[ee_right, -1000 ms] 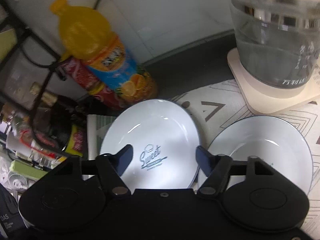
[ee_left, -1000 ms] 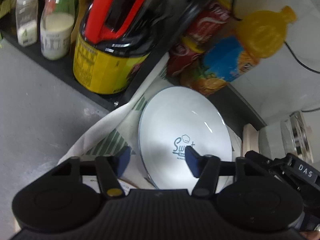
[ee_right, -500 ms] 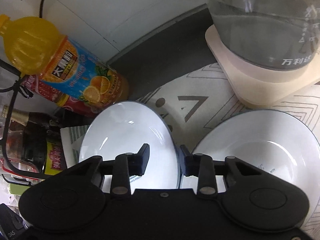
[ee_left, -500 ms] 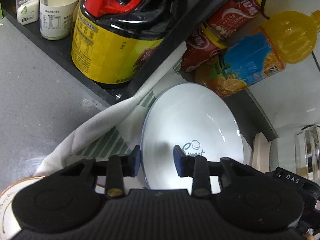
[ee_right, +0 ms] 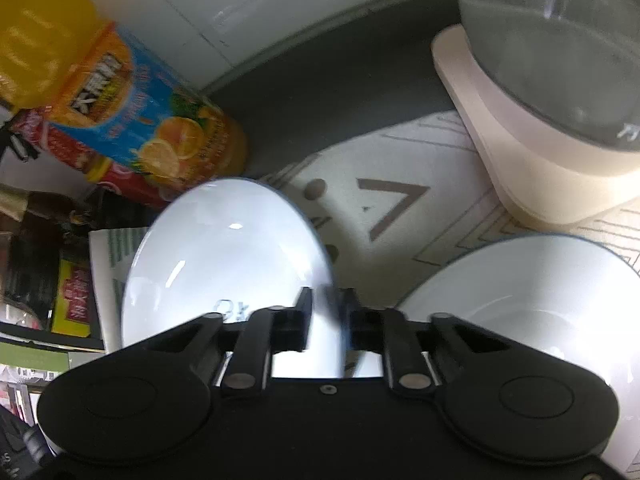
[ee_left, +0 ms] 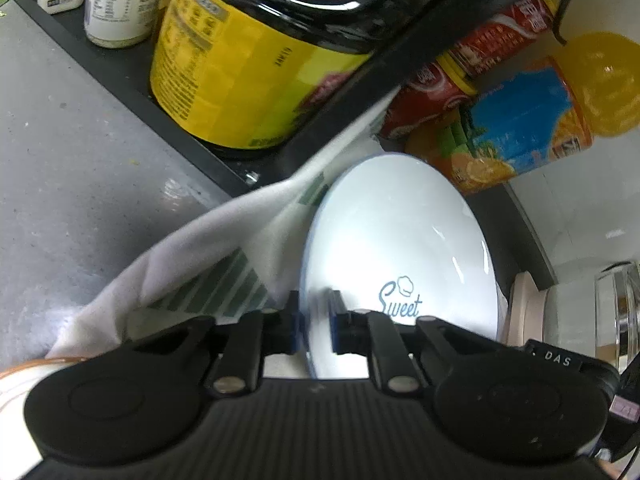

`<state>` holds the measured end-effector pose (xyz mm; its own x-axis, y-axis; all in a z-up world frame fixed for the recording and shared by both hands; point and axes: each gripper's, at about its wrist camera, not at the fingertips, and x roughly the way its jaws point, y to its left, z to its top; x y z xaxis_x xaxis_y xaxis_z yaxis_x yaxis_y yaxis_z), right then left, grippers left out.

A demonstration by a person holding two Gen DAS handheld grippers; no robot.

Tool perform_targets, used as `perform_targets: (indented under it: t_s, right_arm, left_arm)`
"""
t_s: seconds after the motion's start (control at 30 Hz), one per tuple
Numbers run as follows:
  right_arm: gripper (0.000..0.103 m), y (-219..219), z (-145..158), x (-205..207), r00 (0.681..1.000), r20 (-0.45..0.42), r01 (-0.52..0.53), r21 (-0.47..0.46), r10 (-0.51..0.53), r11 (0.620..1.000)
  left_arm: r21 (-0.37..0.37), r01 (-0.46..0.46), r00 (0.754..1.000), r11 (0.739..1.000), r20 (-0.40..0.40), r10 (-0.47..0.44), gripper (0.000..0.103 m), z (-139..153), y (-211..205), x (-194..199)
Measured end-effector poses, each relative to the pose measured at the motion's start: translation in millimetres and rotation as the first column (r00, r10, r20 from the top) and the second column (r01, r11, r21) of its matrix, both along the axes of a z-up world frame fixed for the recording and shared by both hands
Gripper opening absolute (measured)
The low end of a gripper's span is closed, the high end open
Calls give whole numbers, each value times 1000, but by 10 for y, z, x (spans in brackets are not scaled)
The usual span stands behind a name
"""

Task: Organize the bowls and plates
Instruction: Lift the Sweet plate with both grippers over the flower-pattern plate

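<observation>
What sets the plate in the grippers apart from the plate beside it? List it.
The "Sweet" plate is clamped at opposite rims by the left gripper and the right gripper, both just closed; the other plate lies untouched on the patterned mat. The Sweet plate shows blue lettering; none shows on the other. Both are white.

The plate [ee_left: 396, 248] looks like glossy white ceramic. Soft matt cloth [ee_left: 192, 256] bunches beside it. The jug [ee_right: 560, 40] behind is clear glass.

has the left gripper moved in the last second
Yes. The left gripper came down toward the Sweet plate, its jaws closing onto the rim; the yellow jar looms larger.
</observation>
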<state>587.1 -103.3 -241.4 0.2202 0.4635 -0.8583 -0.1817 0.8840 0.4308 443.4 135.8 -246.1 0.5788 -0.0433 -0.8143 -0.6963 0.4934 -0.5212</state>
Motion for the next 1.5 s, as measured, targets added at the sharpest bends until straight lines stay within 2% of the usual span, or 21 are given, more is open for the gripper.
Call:
perform_targets:
  t_s: [0.13,0.23,0.33,0.5,0.7,1.03,1.5]
  right_arm:
    - [10,5,73,-66,999,22,-36,9,36,999]
    - [6,-75,154,-125,999,31,-28,78,26,997]
    - [6,-78,232,-197,996,70,-54,82,48,995]
    - [6,-105,244,-272,997,70,-21,105,14,994]
    - [6,-150,345,-383,995,104,-14,113,2,993]
    - [6,-197,477,-689,993,107,30,144,-46,989]
    - [7,-291,556,-1298,990,125,48,159,-69,986]
  left_arm:
    - [30,8,1000,1000,19,-9,9,46,21,-59]
    - [47,8,999,999,43,-10,9,131,62,-105]
    - [73,27,998,997,58,-32,9,226,75,-110]
    - [112,50,997,993,49,-56,9,290,56,-110]
    - [101,56,995,993,76,-64,9,359,63,-204]
    - [92,55,993,994,97,-64,9,490,65,-514]
    - [125,91,986,988,127,-107,9,711,10,-1065]
